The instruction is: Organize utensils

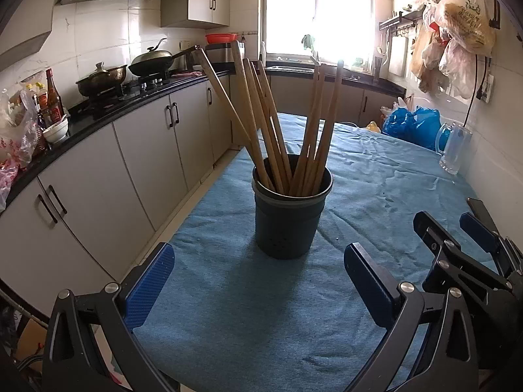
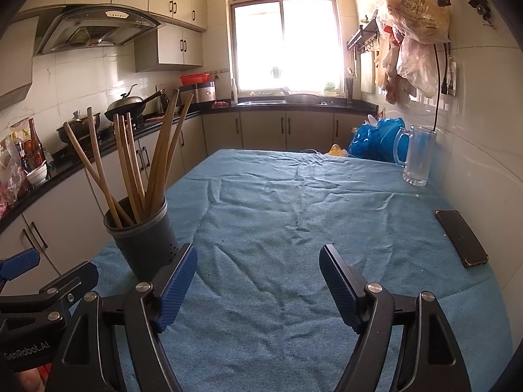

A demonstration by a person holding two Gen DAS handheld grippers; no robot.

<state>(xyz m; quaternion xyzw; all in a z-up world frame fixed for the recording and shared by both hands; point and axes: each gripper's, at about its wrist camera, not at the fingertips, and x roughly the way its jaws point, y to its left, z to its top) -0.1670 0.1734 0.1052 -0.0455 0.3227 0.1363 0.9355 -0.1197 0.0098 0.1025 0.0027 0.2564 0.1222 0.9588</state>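
Observation:
A dark round utensil holder (image 1: 289, 219) stands upright on the blue tablecloth (image 1: 248, 310), with several wooden chopsticks (image 1: 261, 121) fanned out of its top. My left gripper (image 1: 258, 281) is open just in front of the holder, nothing between its blue pads. The right gripper (image 1: 454, 228) appears at that view's right edge. In the right wrist view, my right gripper (image 2: 258, 281) is open over bare cloth, and the holder (image 2: 143, 238) with its chopsticks (image 2: 140, 163) stands just beyond its left finger (image 2: 178, 285).
A dark phone (image 2: 461, 238) lies near the table's right edge by the tiled wall. A glass mug (image 2: 416, 155) and blue plastic bags (image 2: 376, 138) stand at the far right. The kitchen counter (image 1: 108, 111) with pots and bottles runs along the left.

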